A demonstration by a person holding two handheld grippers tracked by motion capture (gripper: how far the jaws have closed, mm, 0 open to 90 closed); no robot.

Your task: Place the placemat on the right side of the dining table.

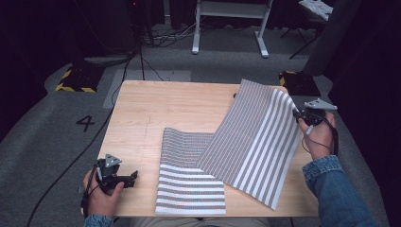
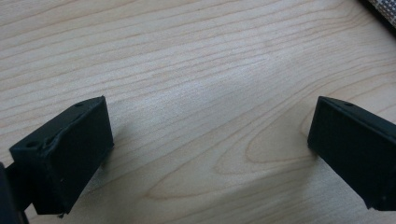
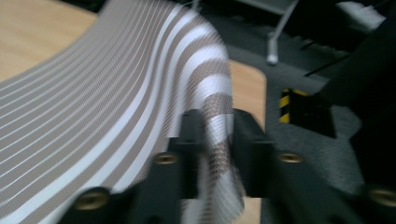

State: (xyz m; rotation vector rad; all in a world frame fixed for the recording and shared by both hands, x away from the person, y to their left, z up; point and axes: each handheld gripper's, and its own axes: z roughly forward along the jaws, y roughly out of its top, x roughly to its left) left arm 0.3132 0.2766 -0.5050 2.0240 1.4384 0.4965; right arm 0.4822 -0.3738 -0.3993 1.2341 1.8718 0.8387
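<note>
Mat (image 1: 257, 142) is hanging tilted over the table's (image 1: 142, 118) right half, right gripper (image 1: 299, 115) pinching its far right edge, so that hand's way nearer. Left gripper (image 1: 126, 178) is sitting wide apart, gripping nothing, near the front left corner, well away.

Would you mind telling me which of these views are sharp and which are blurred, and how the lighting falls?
High view: sharp, the wooden table evenly lit against dark surroundings. Left gripper view: crisp wood grain, with soft shadows beneath the left gripper. Right gripper view: motion-smeared, the striped mat and the right gripper both soft.
</note>
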